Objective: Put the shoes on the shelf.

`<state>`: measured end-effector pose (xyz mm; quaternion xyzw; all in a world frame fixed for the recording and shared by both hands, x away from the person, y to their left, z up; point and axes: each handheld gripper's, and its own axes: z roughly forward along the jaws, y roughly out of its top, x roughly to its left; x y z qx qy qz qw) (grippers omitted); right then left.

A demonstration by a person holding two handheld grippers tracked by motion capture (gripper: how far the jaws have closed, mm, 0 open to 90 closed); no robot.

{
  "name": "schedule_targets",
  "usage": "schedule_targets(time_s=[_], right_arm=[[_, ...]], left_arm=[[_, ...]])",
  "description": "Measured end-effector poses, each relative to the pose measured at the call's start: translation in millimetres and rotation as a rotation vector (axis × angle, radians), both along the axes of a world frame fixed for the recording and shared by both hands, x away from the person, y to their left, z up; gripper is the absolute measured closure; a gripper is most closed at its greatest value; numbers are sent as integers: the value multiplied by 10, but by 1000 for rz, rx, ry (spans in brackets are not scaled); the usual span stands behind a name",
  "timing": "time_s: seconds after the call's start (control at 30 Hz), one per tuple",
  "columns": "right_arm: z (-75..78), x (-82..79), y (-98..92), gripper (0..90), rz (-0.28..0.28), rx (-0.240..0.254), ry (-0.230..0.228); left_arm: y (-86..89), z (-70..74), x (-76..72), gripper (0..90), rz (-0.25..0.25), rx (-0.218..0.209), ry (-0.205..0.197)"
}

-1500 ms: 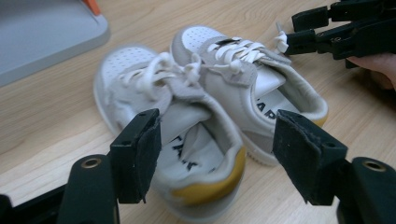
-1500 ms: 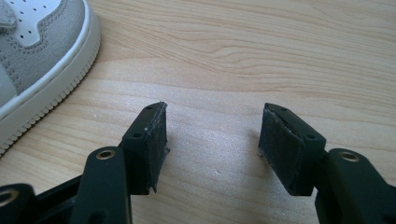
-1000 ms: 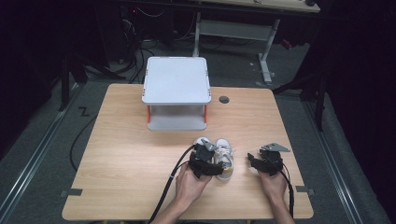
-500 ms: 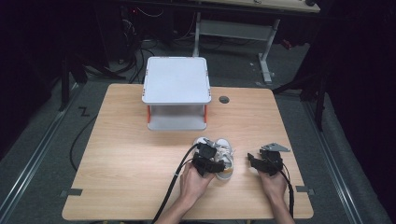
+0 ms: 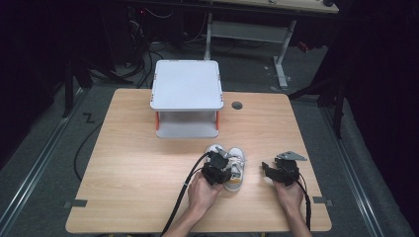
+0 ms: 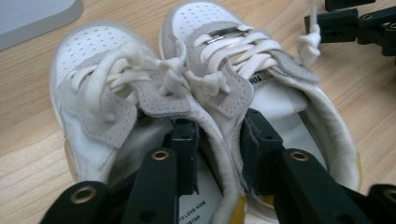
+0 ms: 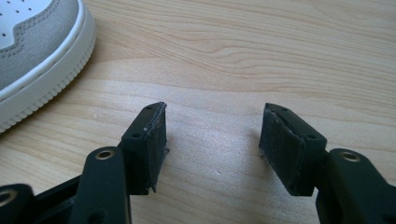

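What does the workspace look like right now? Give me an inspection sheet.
Surface: wooden table, grommet hole.
Job's things: pair of white shoes side by side, laced.
Clutter: white two-tier shelf at the far edge.
Grippers: left gripper has one jaw in each shoe, has just been closing, pinching the two inner collars together; right gripper open over bare wood beside the shoes.
Cables: one trails from each gripper off the near edge.
Surroundings: dark floor, desk frame behind.

Wooden table, white shelf stand, small sneakers
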<state>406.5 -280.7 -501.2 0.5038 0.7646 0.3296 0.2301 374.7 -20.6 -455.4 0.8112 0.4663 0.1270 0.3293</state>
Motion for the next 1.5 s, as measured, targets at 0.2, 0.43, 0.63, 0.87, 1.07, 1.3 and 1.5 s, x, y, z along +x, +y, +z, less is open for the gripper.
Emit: schedule_targets(time_s=[0.2, 0.43, 0.63, 0.87, 1.07, 1.3, 1.5], right_arm=[[0, -2, 2, 412, -2, 1, 1], [0, -1, 1, 412, -1, 1, 1], [0, -1, 2, 408, 0, 1, 1], [0, 0, 1, 405, 3, -1, 1], [0, 1, 2, 401, 4, -1, 1], [0, 2, 3, 398, 5, -1, 1], [1, -1, 5, 413, 8, 2, 2]], left_arm=[[61, -3, -14, 747, -7, -8, -18], [142, -13, -14, 776, -32, -18, -42], [165, -14, -23, 779, -51, -21, -50], [196, 11, -54, 782, -71, -32, -70], [225, 57, -81, 782, -81, -57, -81], [341, 181, -134, 782, -92, -78, -98], [499, 259, -145, 783, -71, -95, -109]])
